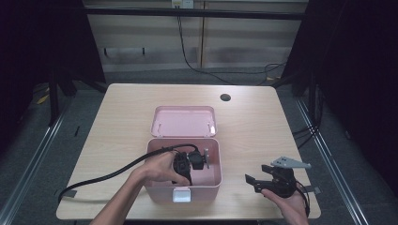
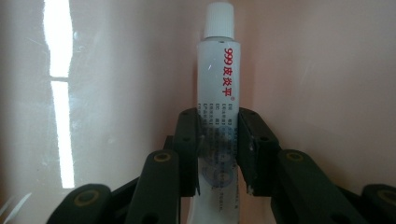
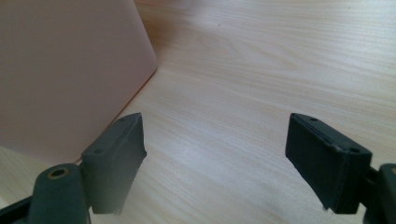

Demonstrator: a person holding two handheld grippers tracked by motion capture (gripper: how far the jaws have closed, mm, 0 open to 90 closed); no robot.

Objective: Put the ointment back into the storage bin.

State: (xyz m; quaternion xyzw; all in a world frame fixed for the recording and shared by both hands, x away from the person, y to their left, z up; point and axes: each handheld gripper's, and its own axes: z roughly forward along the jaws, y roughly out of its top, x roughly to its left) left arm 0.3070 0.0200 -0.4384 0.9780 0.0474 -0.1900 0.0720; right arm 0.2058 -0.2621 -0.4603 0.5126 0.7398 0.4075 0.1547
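Left gripper (image 1: 185, 165) hemmed by pink box (image 1: 213, 161) walls; open lid (image 1: 184, 121) blocks behind. Desk (image 1: 253, 126) right of box free; right gripper (image 1: 256, 182) there, just beside box.

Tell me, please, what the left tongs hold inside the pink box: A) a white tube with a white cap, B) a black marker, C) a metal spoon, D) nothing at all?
A: the left tongs are shut on a white tube with red print and a white cap, against the wall of the pink box.
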